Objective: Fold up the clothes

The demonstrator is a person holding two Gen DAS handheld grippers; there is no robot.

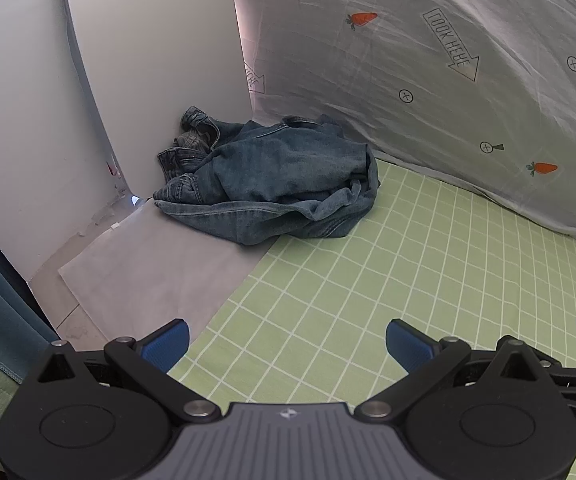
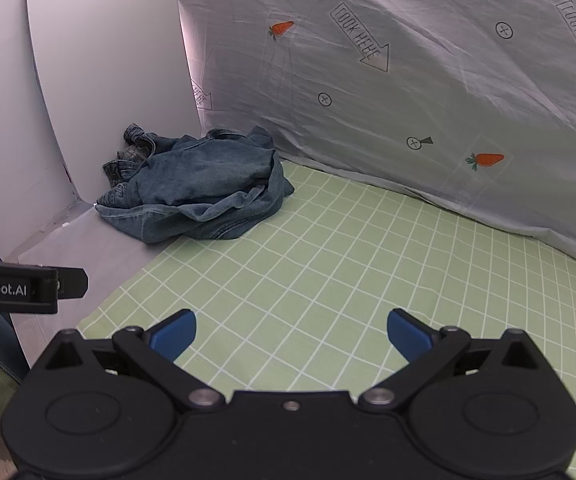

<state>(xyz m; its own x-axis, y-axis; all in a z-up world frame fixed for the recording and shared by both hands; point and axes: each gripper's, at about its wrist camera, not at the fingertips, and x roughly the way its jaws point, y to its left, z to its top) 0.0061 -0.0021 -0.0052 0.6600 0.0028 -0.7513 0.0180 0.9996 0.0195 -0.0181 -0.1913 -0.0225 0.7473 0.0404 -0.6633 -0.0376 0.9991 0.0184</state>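
Crumpled jeans (image 1: 271,184) lie well ahead of both spread tools (image 1: 288,346).

Evenly lit, soft and diffuse; faint shadows only. Sharp focus throughout. Strong fisheye bending at edges, dark vignetted corners.

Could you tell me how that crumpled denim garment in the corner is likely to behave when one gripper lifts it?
The denim garment lies in soft, drooping folds, so it will probably hang limp and unfurl rather than hold its shape. The heap looks thick and layered, so it is likely fairly heavy for cloth. A single pinch may catch only one layer, leaving the rest dragging on the green checked sheet.
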